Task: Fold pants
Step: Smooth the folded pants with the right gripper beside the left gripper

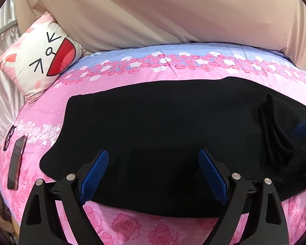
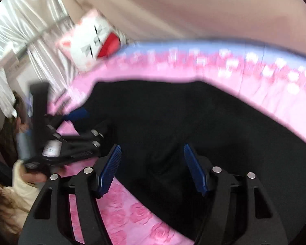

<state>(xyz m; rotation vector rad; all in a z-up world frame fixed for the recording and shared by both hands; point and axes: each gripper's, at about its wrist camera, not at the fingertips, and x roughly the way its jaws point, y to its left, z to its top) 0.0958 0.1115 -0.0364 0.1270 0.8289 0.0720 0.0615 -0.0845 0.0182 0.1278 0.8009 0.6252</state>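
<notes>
Black pants (image 1: 153, 122) lie spread flat across a pink rose bedspread (image 1: 132, 228). At their right end the cloth is bunched into a ridge of folds (image 1: 275, 132). My left gripper (image 1: 153, 153) hovers open over the near edge of the pants, with nothing pinched between its blue pads. A blurred blue finger of the right gripper (image 1: 304, 130) shows beside the ridge. In the blurred right wrist view, my right gripper (image 2: 152, 147) stands open over the pants (image 2: 173, 112); the cloth lies below its pads, not pressed. The left gripper (image 2: 75, 120) is visible at the left there.
A white and pink cat-face pillow (image 1: 40, 61) leans at the back left. A phone (image 1: 16, 161) and black glasses (image 1: 9, 136) lie at the bed's left edge. Beige fabric (image 1: 153, 10) rises behind the bed. A hand in a cream sleeve (image 2: 30, 175) holds the left gripper.
</notes>
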